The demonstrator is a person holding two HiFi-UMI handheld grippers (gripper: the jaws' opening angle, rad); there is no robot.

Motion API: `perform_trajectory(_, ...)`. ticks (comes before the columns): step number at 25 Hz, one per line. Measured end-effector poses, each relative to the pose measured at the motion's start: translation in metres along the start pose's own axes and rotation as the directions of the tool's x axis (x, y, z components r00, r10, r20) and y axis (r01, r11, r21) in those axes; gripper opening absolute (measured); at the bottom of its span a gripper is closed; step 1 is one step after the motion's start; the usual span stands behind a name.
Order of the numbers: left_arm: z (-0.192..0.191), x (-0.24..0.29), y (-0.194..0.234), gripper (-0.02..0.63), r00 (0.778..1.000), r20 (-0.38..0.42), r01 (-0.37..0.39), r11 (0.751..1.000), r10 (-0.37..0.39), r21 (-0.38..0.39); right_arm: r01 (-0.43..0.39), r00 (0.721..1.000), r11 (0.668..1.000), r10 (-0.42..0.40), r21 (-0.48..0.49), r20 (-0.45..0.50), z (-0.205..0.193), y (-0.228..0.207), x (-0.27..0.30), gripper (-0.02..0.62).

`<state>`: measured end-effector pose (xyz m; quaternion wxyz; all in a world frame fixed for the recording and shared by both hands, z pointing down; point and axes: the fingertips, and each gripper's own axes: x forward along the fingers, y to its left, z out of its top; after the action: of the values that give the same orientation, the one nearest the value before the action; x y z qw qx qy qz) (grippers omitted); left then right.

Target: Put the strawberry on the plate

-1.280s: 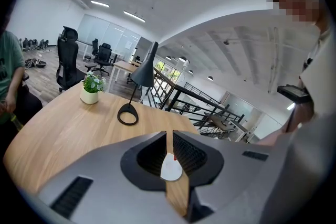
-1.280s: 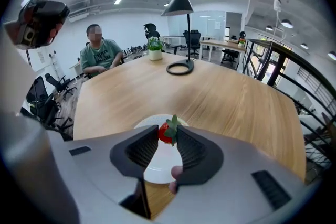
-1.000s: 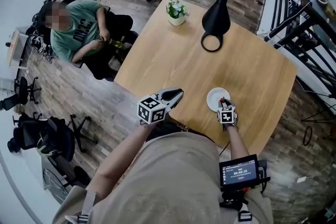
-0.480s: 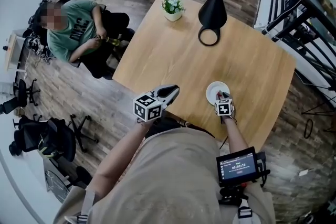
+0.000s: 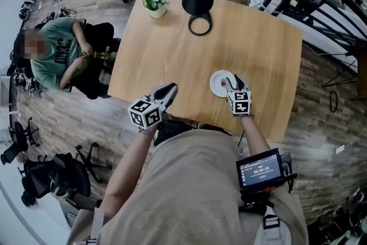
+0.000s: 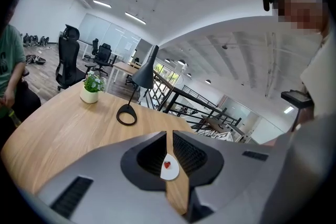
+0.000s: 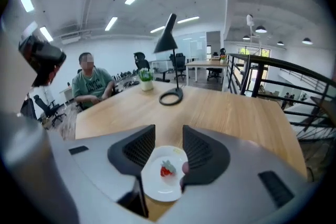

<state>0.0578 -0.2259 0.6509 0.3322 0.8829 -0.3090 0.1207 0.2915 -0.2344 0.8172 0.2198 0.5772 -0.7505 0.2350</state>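
A small red strawberry lies on a white plate near the front edge of the wooden table. My right gripper hangs just over the plate. Its jaws are opening on either side of the berry, and the pads do not touch it. My left gripper hovers at the table's near edge, left of the plate. Its jaws stand together with nothing in them. Through the thin slit between them the left gripper view shows the plate and strawberry.
A black desk lamp with a ring base and a small potted plant stand at the far side of the table. A person in a green shirt sits off the left edge. A black railing runs along the right.
My right gripper's jaws have spread apart and the strawberry now rests loose on the plate. The head view has swung, so the table sits further left in the picture.
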Motion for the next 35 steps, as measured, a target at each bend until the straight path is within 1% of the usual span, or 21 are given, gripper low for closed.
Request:
perform_trajectory(2, 0.002, 0.007, -0.001, 0.020, 1.000, 0.008, 0.010, 1.000, -0.010, 0.014, 0.014, 0.996, 0.999, -0.017, 0.041, 0.087, 0.031, -0.005, -0.020, 0.149)
perform_trajectory(5, 0.014, 0.008, -0.004, 0.020, 0.999, 0.050, 0.011, 0.999, -0.014, 0.048, 0.040, 0.979, 0.996, -0.055, 0.079, 0.199, 0.076, -0.007, -0.051, 0.149)
perform_trajectory(7, 0.025, 0.003, -0.010, 0.020, 0.996, 0.092, 0.012, 0.998, -0.018, 0.064, 0.056, 0.961, 0.995, -0.077, 0.087, 0.265, 0.103, -0.004, -0.077, 0.149)
perform_trajectory(10, 0.041, -0.003, -0.021, 0.020, 0.988, 0.145, 0.037, 0.997, -0.047, 0.073, 0.099, 0.928, 0.991, -0.123, 0.087, 0.353, 0.141, -0.001, -0.121, 0.149)
perform_trajectory(13, 0.055, -0.019, -0.026, 0.020, 0.981, 0.171, 0.071, 0.994, -0.086, 0.088, 0.142, 0.890, 0.986, -0.167, 0.089, 0.424, 0.174, 0.017, -0.165, 0.149)
perform_trajectory(16, 0.071, -0.036, -0.025, 0.020, 0.975, 0.192, 0.097, 0.990, -0.115, 0.101, 0.172, 0.856, 0.983, -0.184, 0.070, 0.483, 0.203, 0.043, -0.203, 0.148)
perform_trajectory(20, 0.089, -0.051, -0.022, 0.020, 0.966, 0.210, 0.133, 0.986, -0.151, 0.097, 0.203, 0.830, 0.979, -0.188, 0.029, 0.526, 0.233, 0.077, -0.238, 0.147)
perform_trajectory(23, 0.094, -0.060, -0.016, 0.020, 0.961, 0.214, 0.153, 0.982, -0.174, 0.111, 0.225, 0.821, 0.974, -0.192, 0.004, 0.538, 0.243, 0.098, -0.251, 0.147)
perform_trajectory(26, 0.096, -0.062, -0.010, 0.020, 0.957, 0.212, 0.173, 0.977, -0.196, 0.123, 0.253, 0.820, 0.968, -0.212, -0.003, 0.532, 0.243, 0.109, -0.255, 0.147)
perform_trajectory(29, 0.096, -0.058, -0.006, 0.020, 0.957, 0.200, 0.190, 0.974, -0.212, 0.123, 0.282, 0.836, 0.959, -0.236, -0.017, 0.495, 0.234, 0.114, -0.254, 0.146)
perform_trajectory(30, 0.096, -0.057, -0.006, 0.020, 0.956, 0.195, 0.196, 0.973, -0.217, 0.124, 0.292, 0.843, 0.956, -0.243, -0.029, 0.481, 0.231, 0.116, -0.254, 0.129)
perform_trajectory(31, 0.096, -0.057, -0.007, 0.020, 0.956, 0.189, 0.202, 0.971, -0.224, 0.127, 0.302, 0.848, 0.952, -0.250, -0.040, 0.468, 0.228, 0.118, -0.255, 0.127)
perform_trajectory(33, 0.095, -0.056, -0.012, 0.020, 0.955, 0.178, 0.217, 0.967, -0.239, 0.133, 0.318, 0.852, 0.947, -0.263, -0.047, 0.452, 0.222, 0.121, -0.257, 0.114)
perform_trajectory(35, 0.093, -0.054, -0.017, 0.020, 0.954, 0.165, 0.230, 0.963, -0.252, 0.138, 0.326, 0.850, 0.945, -0.276, -0.037, 0.449, 0.218, 0.120, -0.260, 0.112)
